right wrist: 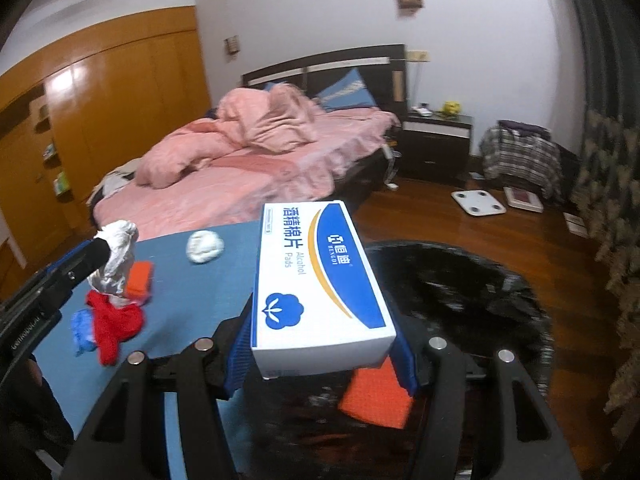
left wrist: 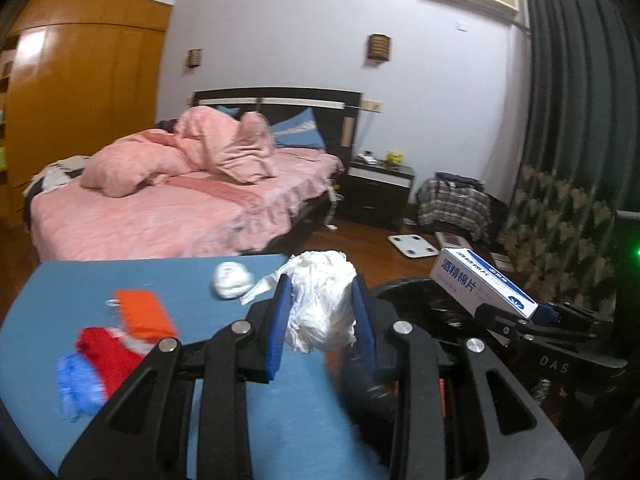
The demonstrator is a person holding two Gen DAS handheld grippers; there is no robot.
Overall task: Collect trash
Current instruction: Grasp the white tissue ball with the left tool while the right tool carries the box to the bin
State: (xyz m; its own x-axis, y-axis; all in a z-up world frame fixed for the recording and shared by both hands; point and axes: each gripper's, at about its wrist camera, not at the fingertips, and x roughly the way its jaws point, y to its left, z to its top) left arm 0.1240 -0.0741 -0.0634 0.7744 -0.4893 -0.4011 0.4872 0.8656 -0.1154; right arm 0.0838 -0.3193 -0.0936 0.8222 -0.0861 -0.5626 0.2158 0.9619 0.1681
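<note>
My left gripper [left wrist: 320, 304] has its blue fingers [left wrist: 278, 332] closed on a crumpled white plastic bag [left wrist: 320, 304], held over the blue tabletop [left wrist: 120, 280]. My right gripper [right wrist: 320, 344] clamps a white-and-blue alcohol pads box [right wrist: 320, 276] above the black trash bin [right wrist: 480, 292]. On the tabletop, at ten o'clock from the box, sits a white paper wad [right wrist: 205, 246]; at nine o'clock lie an orange piece [right wrist: 140, 276], a red scrap [right wrist: 114, 322] and a blue scrap [right wrist: 83, 330].

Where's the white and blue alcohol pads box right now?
The white and blue alcohol pads box is clamped in the right tongs, raised above the black-lined trash bin, right of the blue table.
</note>
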